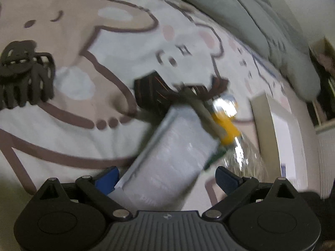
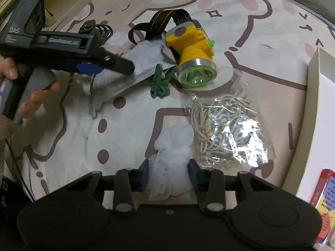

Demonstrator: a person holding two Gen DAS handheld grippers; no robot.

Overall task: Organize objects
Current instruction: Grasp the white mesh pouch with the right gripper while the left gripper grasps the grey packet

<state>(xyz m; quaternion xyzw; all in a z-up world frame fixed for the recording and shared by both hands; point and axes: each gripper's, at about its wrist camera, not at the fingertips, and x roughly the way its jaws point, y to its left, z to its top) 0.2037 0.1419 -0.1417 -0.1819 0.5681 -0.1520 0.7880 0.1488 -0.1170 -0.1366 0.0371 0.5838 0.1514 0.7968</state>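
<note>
We read "DAS" on the left gripper (image 2: 92, 68), spread wide over a white packet (image 1: 167, 159). Our right gripper (image 2: 169, 173) pinches white gauze (image 2: 171, 148).

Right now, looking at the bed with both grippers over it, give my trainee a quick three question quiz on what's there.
1. True or false: the yellow headlamp lies beside the green clothespin.
2. What sits between the pads of the right gripper?
A. a white wad of thin tissue or fabric
B. the clear bag of cord
C. the black hair claw
3. Fill in: the left gripper hangs with jaws wide over a flat ____ packet.

Key
1. True.
2. A: the white wad is between the pads, the bag of cord lies to its right.
3. White: the white packet lies between the open jaws.
</note>
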